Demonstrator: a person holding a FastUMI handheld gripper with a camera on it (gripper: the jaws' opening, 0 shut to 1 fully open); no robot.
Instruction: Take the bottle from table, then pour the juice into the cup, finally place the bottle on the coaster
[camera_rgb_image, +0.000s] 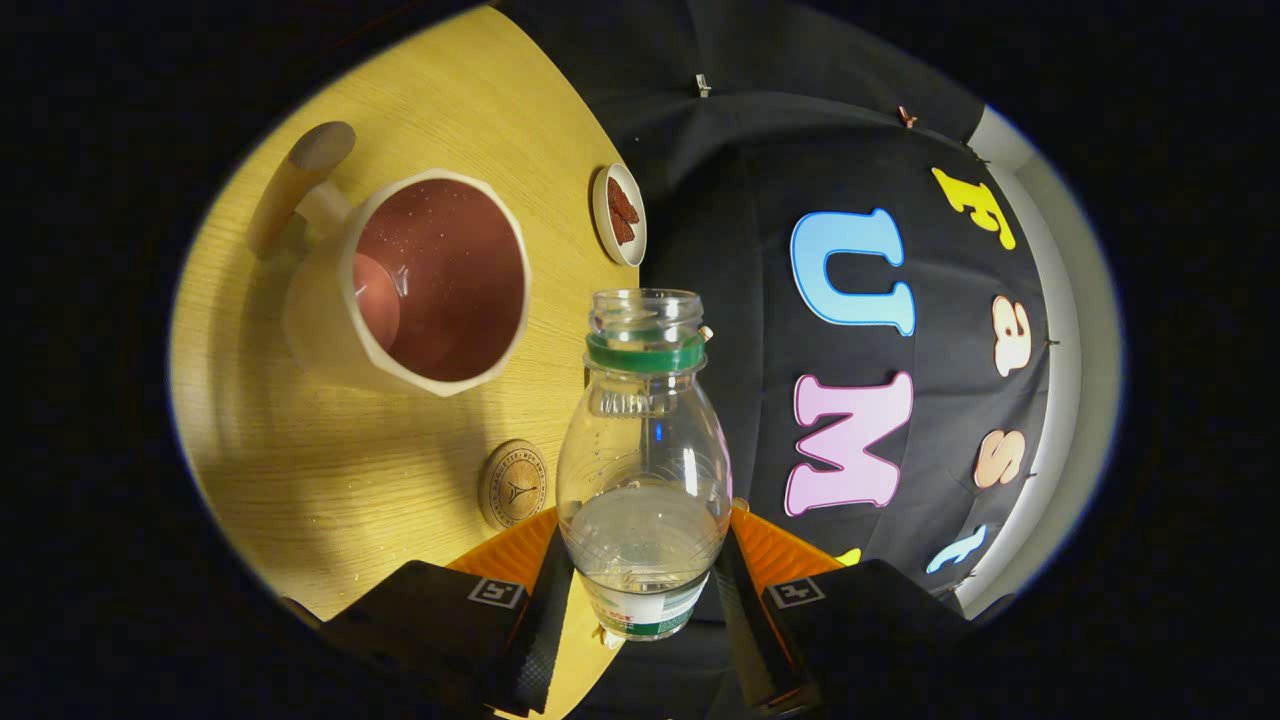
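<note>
My gripper (640, 590) is shut on a clear plastic bottle (643, 470), both fingers pressing its lower body. The bottle has a green neck ring, no cap, and some clear liquid pooled at its lower end. The whole view is rolled sideways, so the table stands on edge to the left. A cream mug (420, 285) with a wooden handle sits beyond the fingers to the left, its mouth facing me with a reddish inside and some liquid in it. A round wooden coaster (513, 484) lies on the table just left of the bottle.
A small white dish (620, 213) with reddish-brown pieces sits near the table's edge beyond the mug. The wooden table (300, 440) ends along a curved edge by the bottle. Black cloth forms the booth wall to the right.
</note>
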